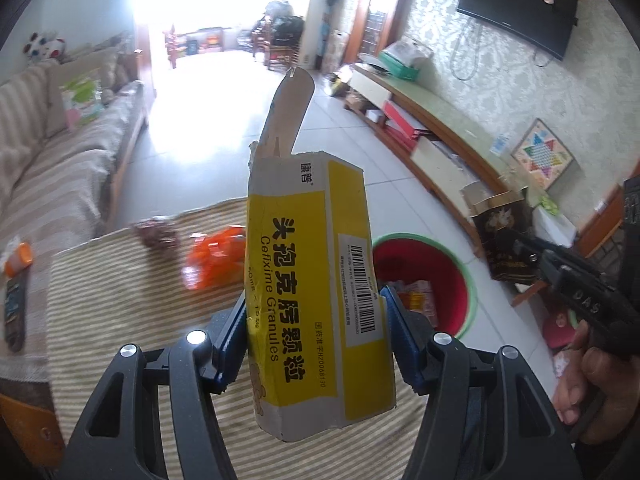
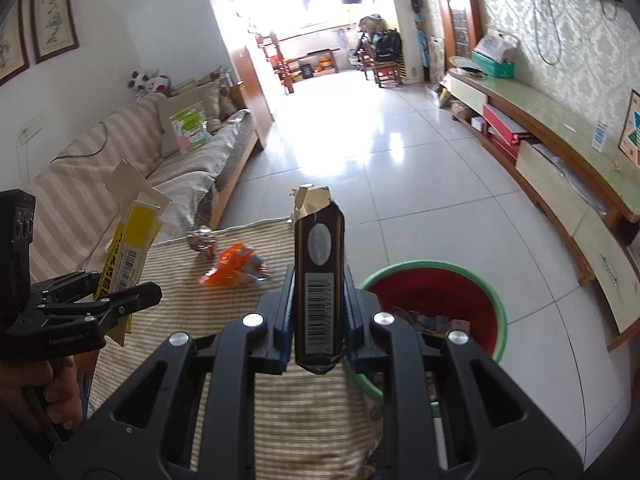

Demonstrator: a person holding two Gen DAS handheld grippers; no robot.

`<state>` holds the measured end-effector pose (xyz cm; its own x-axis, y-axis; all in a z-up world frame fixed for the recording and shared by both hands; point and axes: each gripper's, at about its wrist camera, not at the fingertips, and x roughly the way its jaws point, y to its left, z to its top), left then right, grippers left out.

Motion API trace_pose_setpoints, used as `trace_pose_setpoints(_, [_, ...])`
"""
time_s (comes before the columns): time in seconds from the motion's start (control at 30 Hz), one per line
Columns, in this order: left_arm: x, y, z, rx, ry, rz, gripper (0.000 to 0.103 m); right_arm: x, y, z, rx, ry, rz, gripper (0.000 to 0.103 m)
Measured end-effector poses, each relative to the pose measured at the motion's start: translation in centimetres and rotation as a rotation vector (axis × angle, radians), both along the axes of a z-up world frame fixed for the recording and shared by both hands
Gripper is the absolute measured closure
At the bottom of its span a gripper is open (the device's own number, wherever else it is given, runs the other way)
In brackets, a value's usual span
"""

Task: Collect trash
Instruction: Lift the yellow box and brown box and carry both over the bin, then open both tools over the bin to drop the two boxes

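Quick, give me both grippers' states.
Left gripper: shut on yellow box.
Right gripper: shut on dark wrapper.

Yellow medicine box point(image 1: 316, 280), torn open, flap up, clamped upright. Dark narrow carton point(image 2: 319, 280), top ripped, likewise clamped upright. Beyond, red green-rimmed bin point(image 2: 480, 276) holding scraps.
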<state>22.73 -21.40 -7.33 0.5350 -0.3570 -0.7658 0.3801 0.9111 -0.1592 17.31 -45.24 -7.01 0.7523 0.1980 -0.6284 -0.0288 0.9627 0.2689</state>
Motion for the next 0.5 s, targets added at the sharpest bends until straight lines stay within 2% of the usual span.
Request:
trace_pose_setpoints(0.33, [3.8,-10.8,-4.6,-0.090,0.139,-0.181,0.044,1.8,-7.6,-4.7,0.043,0.089,-0.115,0.083])
trace_pose_setpoints(0.5, [4.9,-15.0,-7.1,-0.071,0.184,-0.231,0.043,2.6,-9.8,-7.2,0.067,0.129,-0.144,0.083])
